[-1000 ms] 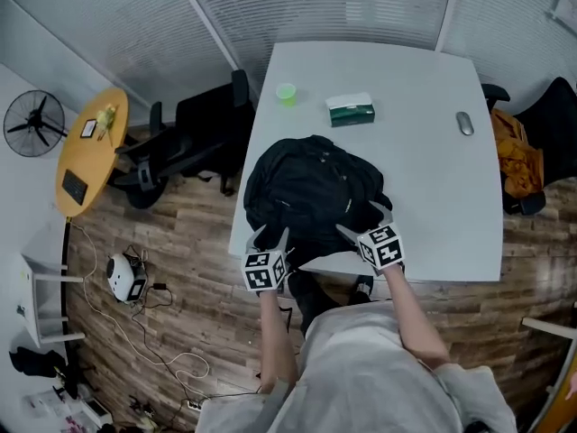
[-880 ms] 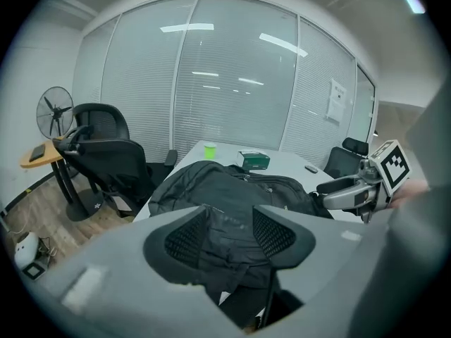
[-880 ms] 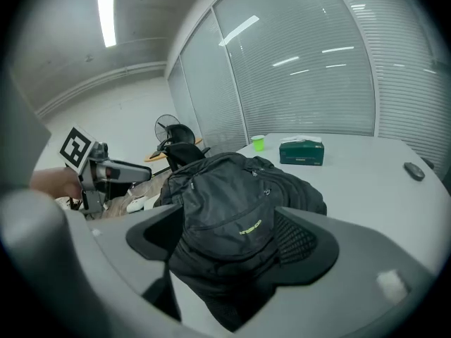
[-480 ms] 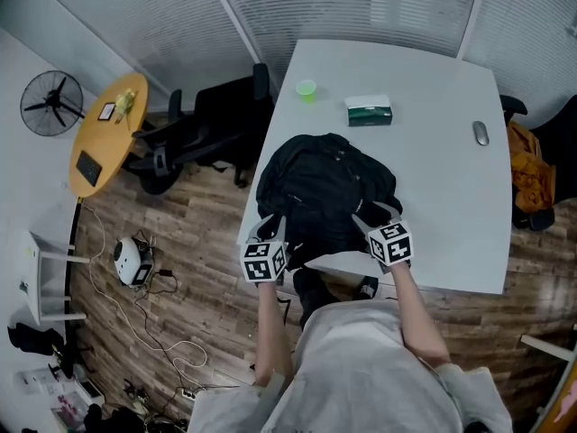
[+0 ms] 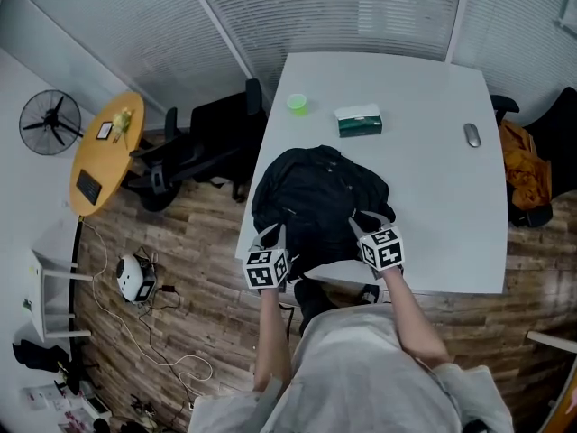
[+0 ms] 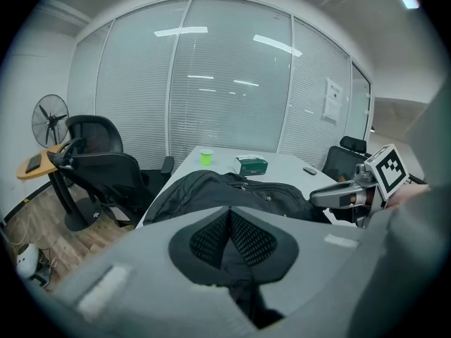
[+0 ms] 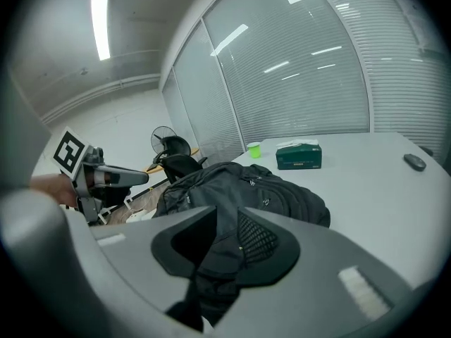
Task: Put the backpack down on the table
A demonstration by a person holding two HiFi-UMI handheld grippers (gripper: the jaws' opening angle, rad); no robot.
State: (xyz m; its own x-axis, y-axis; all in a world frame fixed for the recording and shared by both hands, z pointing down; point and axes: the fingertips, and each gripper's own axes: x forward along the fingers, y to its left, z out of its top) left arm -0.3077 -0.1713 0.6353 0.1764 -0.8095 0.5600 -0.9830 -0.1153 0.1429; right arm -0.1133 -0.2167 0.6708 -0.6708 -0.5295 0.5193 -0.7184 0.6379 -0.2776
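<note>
The left gripper (image 5: 270,234) and right gripper (image 5: 362,224) are held side by side at the near edge of the white rectangular table (image 5: 433,197), angled downward. Both sets of jaws have just been closing: the left are pressed together, seemingly on a thin fold of the black fabric backpack (image 5: 315,192), and the right are pinched on its fabric. The backpack lies slumped and creased at the table's near left corner.

Black backpack (image 5: 317,197), white table (image 5: 433,183), lime-green cup (image 5: 297,104), dark-green tissue box (image 5: 359,123) (floor (image 5: 180,269) brown wood-grain).
</note>
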